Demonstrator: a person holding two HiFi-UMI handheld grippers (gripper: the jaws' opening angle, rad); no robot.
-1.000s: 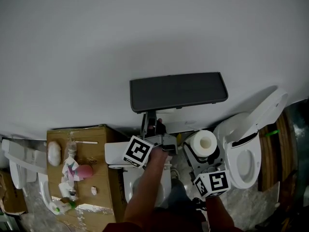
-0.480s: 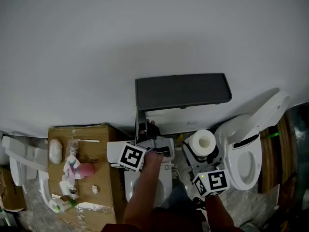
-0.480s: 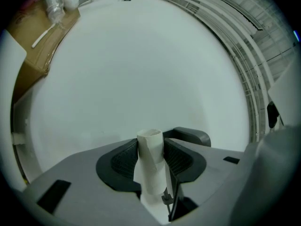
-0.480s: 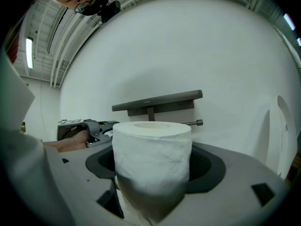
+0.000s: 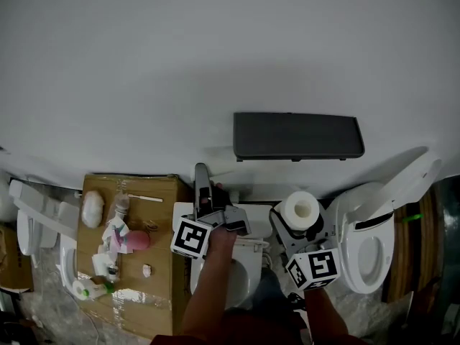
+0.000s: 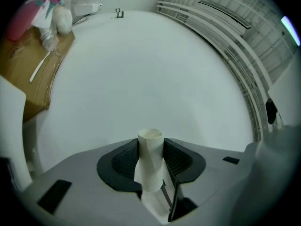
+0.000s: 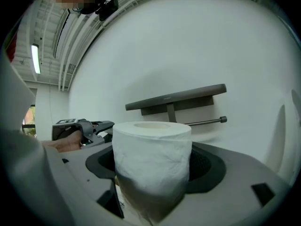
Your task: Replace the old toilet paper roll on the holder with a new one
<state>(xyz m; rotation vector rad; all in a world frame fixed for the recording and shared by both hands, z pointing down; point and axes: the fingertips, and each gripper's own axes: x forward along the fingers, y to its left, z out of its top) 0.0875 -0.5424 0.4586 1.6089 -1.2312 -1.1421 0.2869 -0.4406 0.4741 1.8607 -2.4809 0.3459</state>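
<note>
Right gripper (image 7: 153, 166) — clamped on the full roll (image 7: 153, 142), bore standing 12-to-6.
Holder (image 7: 176, 98): bare bar (image 7: 204, 122) at 1 o'clock beyond the roll, lying 9-to-3, free end at 3; the bore must turn to match.
Left gripper (image 6: 151, 164), off at 9 o'clock — jaws closing on the empty core (image 6: 150, 147), farther from the bar.

a cardboard box (image 5: 162, 192) bears a white lump (image 5: 92, 209), a pink thing (image 5: 136, 240) and a stick (image 5: 140, 199).

Empty core (image 6: 150, 161) upright between closing left jaws; full roll (image 7: 153, 164) upright, right jaws.
</note>
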